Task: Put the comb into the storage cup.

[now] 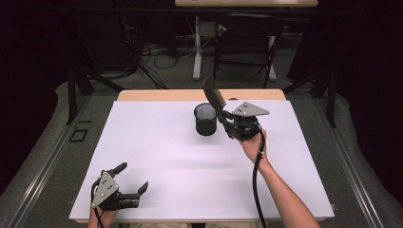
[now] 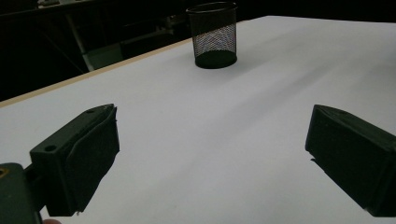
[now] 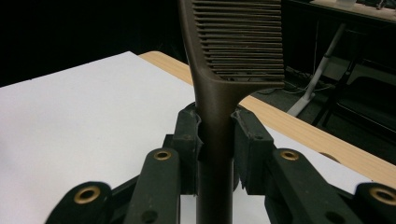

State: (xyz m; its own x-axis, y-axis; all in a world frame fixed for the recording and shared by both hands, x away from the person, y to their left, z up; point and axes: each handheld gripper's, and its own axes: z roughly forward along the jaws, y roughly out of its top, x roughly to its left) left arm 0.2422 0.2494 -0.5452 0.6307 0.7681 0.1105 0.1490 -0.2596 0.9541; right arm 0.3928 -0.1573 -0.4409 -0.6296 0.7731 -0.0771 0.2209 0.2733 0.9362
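A dark brown comb stands up from my right gripper, whose jaws are shut on its handle. The comb's toothed end leans up and to the left, over the right side of a black mesh cup that stands upright at the far middle of the white table. My left gripper rests open near the table's front left corner, with nothing between its jaws, which point toward the cup.
The white sheet covers a wooden tabletop whose far edge shows as a tan strip. Beyond it are a dark chair, a white desk leg and cables on the floor.
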